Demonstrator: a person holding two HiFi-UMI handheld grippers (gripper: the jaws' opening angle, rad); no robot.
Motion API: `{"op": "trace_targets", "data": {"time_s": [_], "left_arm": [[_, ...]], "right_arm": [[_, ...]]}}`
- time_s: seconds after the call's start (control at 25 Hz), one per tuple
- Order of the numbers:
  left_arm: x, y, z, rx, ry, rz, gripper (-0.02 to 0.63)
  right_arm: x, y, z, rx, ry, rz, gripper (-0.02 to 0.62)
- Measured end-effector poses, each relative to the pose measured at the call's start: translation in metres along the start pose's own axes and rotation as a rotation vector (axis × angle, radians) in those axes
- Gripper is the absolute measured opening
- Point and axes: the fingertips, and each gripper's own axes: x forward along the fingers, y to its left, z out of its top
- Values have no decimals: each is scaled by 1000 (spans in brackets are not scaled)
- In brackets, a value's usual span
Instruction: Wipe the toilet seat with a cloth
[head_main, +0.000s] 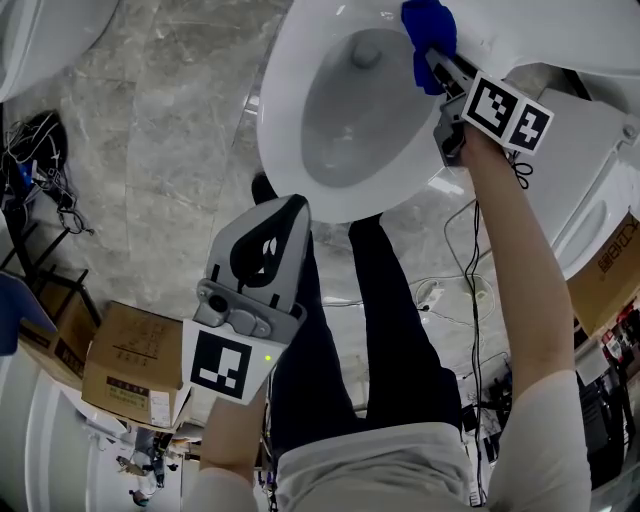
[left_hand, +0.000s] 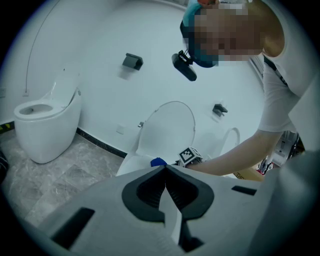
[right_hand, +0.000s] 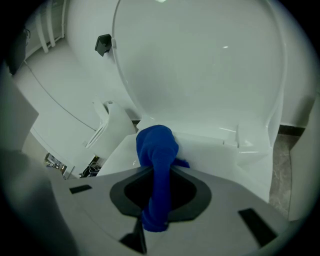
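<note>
A white toilet with its seat (head_main: 285, 110) around the bowl is at the top of the head view, its lid (right_hand: 200, 65) raised. My right gripper (head_main: 432, 62) reaches to the seat's back edge and is shut on a blue cloth (head_main: 430, 35). In the right gripper view the cloth (right_hand: 157, 150) bulges out past that gripper (right_hand: 161, 170) and rests on the white rear of the seat (right_hand: 220, 150). My left gripper (head_main: 295, 207) hangs in front of the bowl above the person's legs, shut and empty. The left gripper view shows its jaws closed tip to tip, with the cloth (left_hand: 158, 162) beyond my left gripper (left_hand: 165, 168).
A second white toilet (left_hand: 47, 125) stands to the left by the wall. A cardboard box (head_main: 135, 365) and tangled cables (head_main: 35, 150) lie on the marble floor at left. Another box (head_main: 610, 275) and more cables are at right. The person's legs (head_main: 390, 330) stand before the bowl.
</note>
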Motion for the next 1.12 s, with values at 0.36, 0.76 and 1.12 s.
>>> {"op": "trace_targets", "data": {"time_s": [0.36, 0.76, 1.12], "left_arm": [[-1, -5, 1, 3, -6, 10, 8], [-3, -1, 6, 16, -4, 30, 8], [-4, -6, 2, 28, 5, 29, 8]], "right_arm": [[-1, 0, 0, 18, -7, -2, 48], [-9, 11, 1, -37, -5, 16, 48], [-53, 53, -6, -173, -74, 116, 48]]}}
